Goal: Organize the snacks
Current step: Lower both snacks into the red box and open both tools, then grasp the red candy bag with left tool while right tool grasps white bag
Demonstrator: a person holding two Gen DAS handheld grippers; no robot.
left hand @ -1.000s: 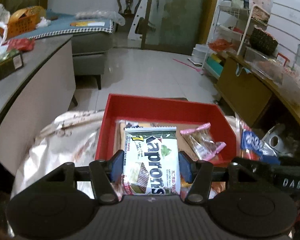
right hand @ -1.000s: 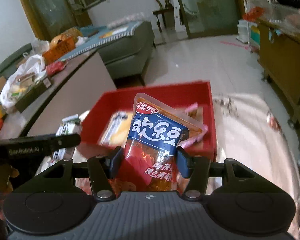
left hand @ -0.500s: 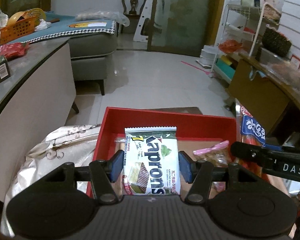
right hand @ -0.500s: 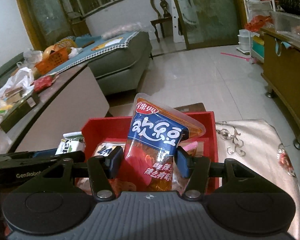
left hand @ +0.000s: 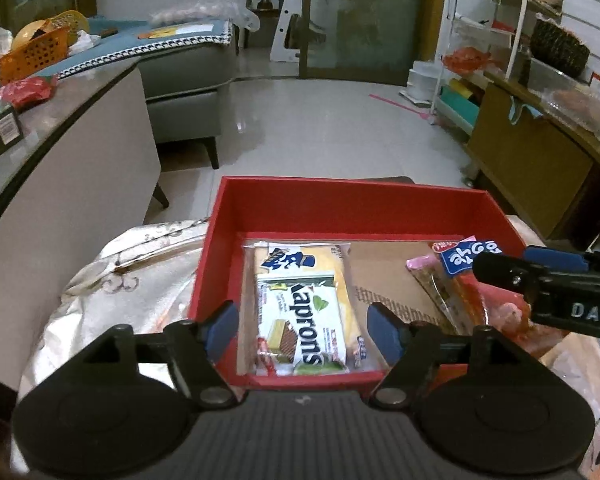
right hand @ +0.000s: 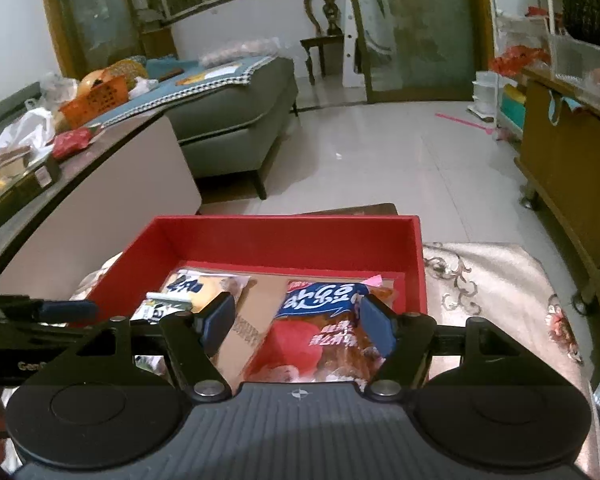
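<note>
A red box (left hand: pixel 352 200) sits on a patterned cloth; it also shows in the right wrist view (right hand: pixel 284 236). My left gripper (left hand: pixel 304 326) is open above the box's near left side, over a white-green Kaprons wafer pack (left hand: pixel 306 330) that lies on a yellow snack pack (left hand: pixel 300 258). My right gripper (right hand: pixel 296 326) is open above the box's right side, over a blue-and-red snack pouch (right hand: pixel 320 320) lying inside. A pink-ended snack (left hand: pixel 428 276) lies at the box's right.
A grey counter (left hand: pixel 52 120) with an orange basket (left hand: pixel 32 56) and red packet stands at the left. A grey sofa (right hand: pixel 228 120) lies beyond. A wooden cabinet (right hand: pixel 564 168) and wire rack (left hand: pixel 484 40) stand at the right. Patterned cloth (right hand: pixel 492 280) surrounds the box.
Both grippers have opened and let go. The Kaprons pack now lies flat on the yellow pack in the box. The blue-red pouch now lies in the box's right side.
</note>
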